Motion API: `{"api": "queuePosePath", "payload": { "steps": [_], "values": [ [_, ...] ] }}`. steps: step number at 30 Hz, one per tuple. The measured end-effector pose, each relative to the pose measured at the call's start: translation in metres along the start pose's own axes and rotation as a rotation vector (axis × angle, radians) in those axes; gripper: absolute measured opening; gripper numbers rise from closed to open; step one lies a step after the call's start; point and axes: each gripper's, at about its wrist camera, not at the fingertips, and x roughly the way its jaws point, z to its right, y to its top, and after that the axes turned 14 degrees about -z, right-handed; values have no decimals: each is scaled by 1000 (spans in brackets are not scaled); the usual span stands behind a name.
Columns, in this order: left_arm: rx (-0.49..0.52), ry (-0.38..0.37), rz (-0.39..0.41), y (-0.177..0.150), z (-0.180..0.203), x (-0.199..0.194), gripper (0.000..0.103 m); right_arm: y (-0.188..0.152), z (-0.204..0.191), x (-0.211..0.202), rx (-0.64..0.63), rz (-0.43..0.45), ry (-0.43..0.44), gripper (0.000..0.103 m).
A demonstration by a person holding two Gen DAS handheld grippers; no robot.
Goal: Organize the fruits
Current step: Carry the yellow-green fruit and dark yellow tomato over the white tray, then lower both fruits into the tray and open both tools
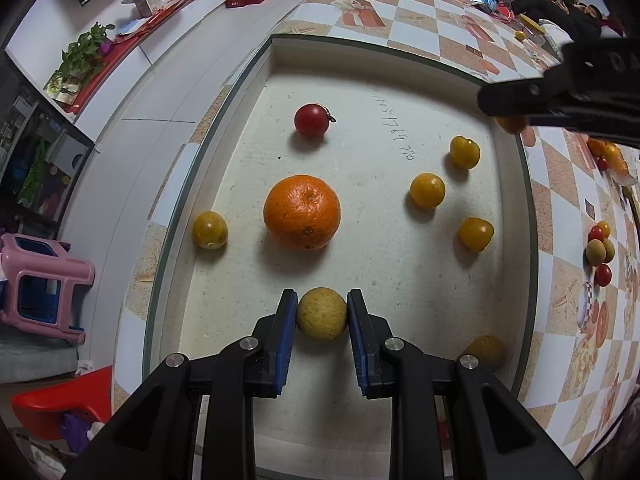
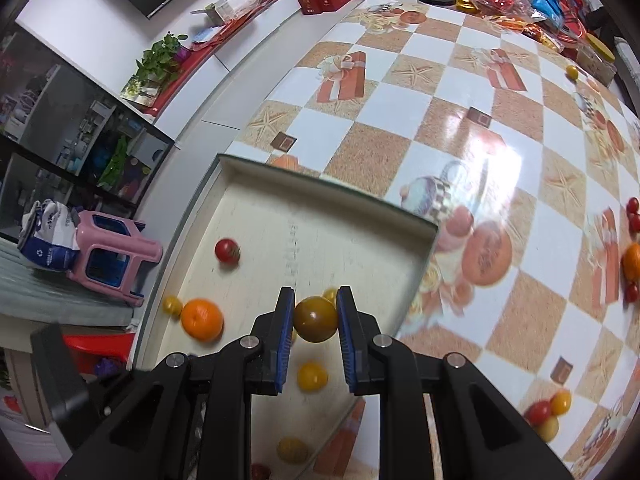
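Note:
A shallow white tray (image 1: 280, 52) lies on the checked tablecloth. In it sit an orange (image 1: 302, 212), a red cherry tomato (image 1: 312, 120), several yellow cherry tomatoes (image 1: 427, 191) and a tan longan (image 1: 484, 352). My left gripper (image 1: 322, 312) is shut on a tan longan (image 1: 322, 313) just above the tray's near part. My right gripper (image 2: 315, 314) is shut on a yellow cherry tomato (image 2: 315, 319), held above the tray's (image 2: 320, 184) right part. The right gripper also shows in the left wrist view (image 1: 504, 102) over the tray's right rim.
Loose red and yellow tomatoes and longans (image 1: 598, 250) lie on the table right of the tray, with more in the right wrist view (image 2: 546, 412). An orange (image 2: 633, 262) sits at the right edge. A pink stool (image 2: 112, 256) stands on the floor to the left.

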Motion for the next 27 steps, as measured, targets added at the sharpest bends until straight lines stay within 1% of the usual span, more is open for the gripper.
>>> {"api": "queuePosePath", "payload": {
  "steps": [5, 10, 15, 17, 18, 19, 20, 21, 22, 24, 27],
  "values": [
    [7, 13, 7, 0, 3, 1, 27, 15, -4, 12, -2, 0, -19, 23],
    [18, 29, 18, -1, 7, 1, 27, 32, -14, 28, -29, -3, -62, 24],
    [28, 33, 15, -3, 11, 1, 28, 35, -20, 45, -58, -30, -116, 25],
    [27, 32, 13, -3, 12, 0, 28, 34, -22, 49, -72, -40, -124, 25],
    [25, 36, 11, -3, 12, 0, 40, 33, -22, 51, -77, -50, -123, 27],
    [20, 43, 9, -3, 14, 0, 67, 32, -23, 54, -78, -65, -119, 33],
    [14, 49, 20, -4, 13, -2, 76, 32, -23, 54, -82, -62, -113, 36],
    [10, 58, 46, -6, 13, -6, 78, 32, -24, 54, -88, -65, -107, 43],
    [16, 63, 61, -8, 14, -8, 78, 32, -26, 54, -95, -69, -109, 52],
    [35, 66, 47, -8, 17, -8, 78, 33, -29, 56, -99, -78, -126, 61],
    [37, 66, 34, -8, 17, -7, 78, 31, -28, 51, -83, -76, -99, 62]
  ]
}}
